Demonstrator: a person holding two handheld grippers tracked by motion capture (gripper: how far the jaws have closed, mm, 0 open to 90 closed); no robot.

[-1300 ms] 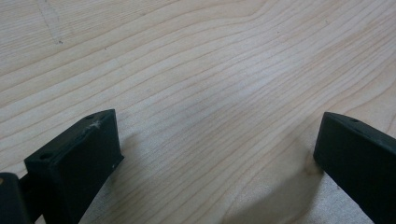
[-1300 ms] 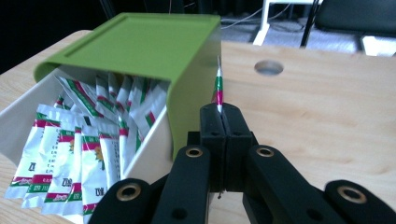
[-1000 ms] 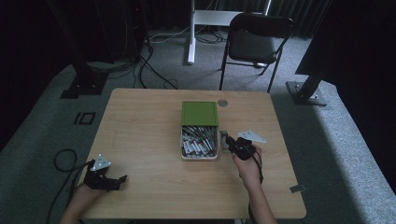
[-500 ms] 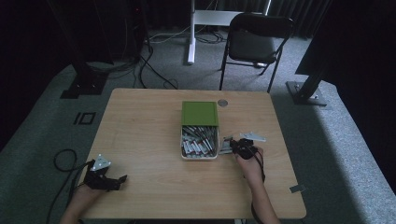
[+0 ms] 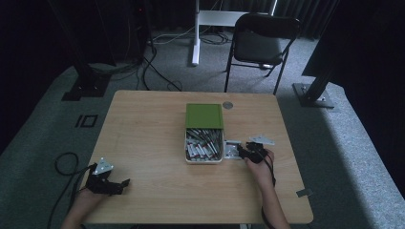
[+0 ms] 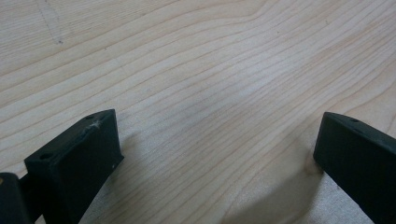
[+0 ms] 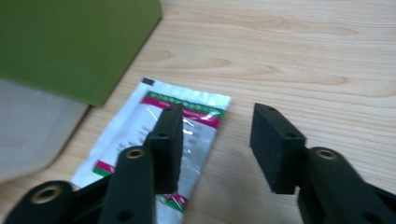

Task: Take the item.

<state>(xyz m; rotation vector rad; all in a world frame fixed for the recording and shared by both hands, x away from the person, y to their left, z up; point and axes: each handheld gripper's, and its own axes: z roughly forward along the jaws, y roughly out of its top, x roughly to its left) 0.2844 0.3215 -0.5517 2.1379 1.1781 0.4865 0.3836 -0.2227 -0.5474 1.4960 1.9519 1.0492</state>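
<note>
A: Sachet [image 7: 159, 140] position?
B: Flat on the table [image 5: 153, 124], just right of the white box [image 5: 204, 145].
A: Right gripper [image 7: 215, 133]?
B: Jaws parted, one over the sachet. Left gripper [image 6: 215, 149]: jaws spread, nothing between them

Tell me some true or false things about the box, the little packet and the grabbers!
1. The right gripper is clamped shut on the packet. False: its jaws are open, and the packet lies flat on the table.
2. The box holds many packets. True.
3. The green lid covers the whole box. False: it covers only the far part; the near part is open.
4. The left gripper is open over bare wood. True.
5. The packet lies left of the box. False: it lies on the box's right side in the high view.
</note>
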